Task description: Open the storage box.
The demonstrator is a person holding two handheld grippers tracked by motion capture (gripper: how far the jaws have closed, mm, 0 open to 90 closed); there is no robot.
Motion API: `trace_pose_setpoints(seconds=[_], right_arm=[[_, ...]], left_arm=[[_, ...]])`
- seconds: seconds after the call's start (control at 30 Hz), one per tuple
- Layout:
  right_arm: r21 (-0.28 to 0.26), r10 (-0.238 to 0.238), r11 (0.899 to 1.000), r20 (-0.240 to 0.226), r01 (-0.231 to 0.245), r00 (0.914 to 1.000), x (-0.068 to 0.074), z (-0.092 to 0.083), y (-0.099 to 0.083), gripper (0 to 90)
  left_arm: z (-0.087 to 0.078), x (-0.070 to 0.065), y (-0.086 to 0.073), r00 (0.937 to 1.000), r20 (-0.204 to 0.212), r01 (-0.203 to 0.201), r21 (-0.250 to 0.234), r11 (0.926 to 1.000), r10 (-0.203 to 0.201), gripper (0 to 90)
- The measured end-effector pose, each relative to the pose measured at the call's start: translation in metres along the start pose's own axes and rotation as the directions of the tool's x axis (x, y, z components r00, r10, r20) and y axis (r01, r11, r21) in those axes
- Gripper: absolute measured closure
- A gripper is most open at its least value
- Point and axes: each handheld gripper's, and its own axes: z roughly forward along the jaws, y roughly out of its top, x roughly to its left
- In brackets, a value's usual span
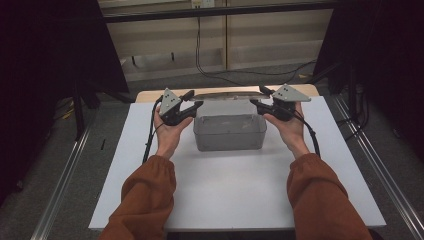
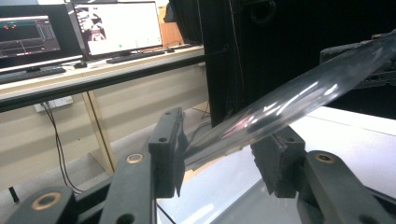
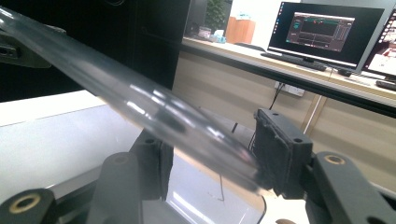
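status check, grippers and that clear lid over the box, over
Left hand-held gripper and right hand-held gripper each clamp one end of the clear lid. Lid held level above the clear box, not seated. Nothing in the way on the white table.

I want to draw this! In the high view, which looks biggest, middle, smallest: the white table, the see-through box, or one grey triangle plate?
1. White table, by far the biggest.
2. See-through box.
3. Grey triangle plate, the smallest. The other plate looks about alike.

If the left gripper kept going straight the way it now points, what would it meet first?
The left gripper points across the clear lid it holds toward the right gripper, so probably that gripper at the lid's other end; depth is unclear.
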Motion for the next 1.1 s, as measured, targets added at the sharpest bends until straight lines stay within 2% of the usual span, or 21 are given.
trace_pose_setpoints(seconds=[0.13, 0.17, 0.3, 0.5, 0.6, 0.67, 0.9, 1.0, 1.1], right_arm=[[-0.007, 0.003, 1.0, 0.006, -0.003, 1.0, -0.002, 0.002, 0.0, 48.7], [-0.005, 0.004, 1.0, 0.005, -0.004, 1.0, -0.002, 0.002, 0.0, 49.3], [-0.001, 0.016, 1.0, 0.009, -0.016, 0.9998, -0.005, 0.003, -0.002, 49.4], [0.011, 0.006, 1.0, 0.014, -0.006, 0.9999, -0.006, 0.009, -0.002, 47.4], [0.018, -0.001, 1.0, 0.039, 0.0, 0.9992, -0.009, 0.011, -0.002, 44.0], [0.024, 0.002, 1.0, 0.038, -0.003, 0.9993, -0.011, 0.012, -0.002, 43.1], [0.026, 0.002, 1.0, 0.052, -0.003, 0.9986, -0.014, 0.016, -0.005, 43.0], [0.046, 0.0, 0.999, 0.05, -0.003, 0.9988, -0.018, 0.02, -0.007, 43.7], [0.052, 0.0, 0.999, 0.048, -0.003, 0.9989, -0.02, 0.023, -0.008, 43.7]], left_arm=[[0.001, 0.003, -0.001, 1.0, -0.008, 0.004, -0.002, 1.0, -0.004, 57.4], [0.002, 0.004, -0.002, 0.9997, -0.008, 0.023, -0.007, 0.9997, -0.023, 57.6], [0.005, 0.008, -0.004, 0.9994, -0.005, 0.035, 0.006, 0.9994, -0.035, 57.7], [0.009, 0.01, -0.004, 0.9996, -0.018, 0.021, 0.012, 0.9997, -0.021, 59.3], [0.011, 0.01, -0.002, 0.9996, -0.026, 0.015, 0.008, 0.9999, -0.014, 61.2], [0.011, 0.011, -0.001, 0.9997, -0.025, 0.006, 0.011, 0.9999, -0.006, 61.8], [0.013, 0.013, 0.001, 0.9995, -0.032, 0.005, 0.004, 1.0, -0.005, 63.6], [0.015, 0.015, 0.004, 0.9994, -0.034, -0.009, 0.008, 0.9999, 0.009, 64.6], [0.017, 0.016, 0.005, 0.9994, -0.036, -0.001, 0.0, 1.0, 0.001, 64.9]])
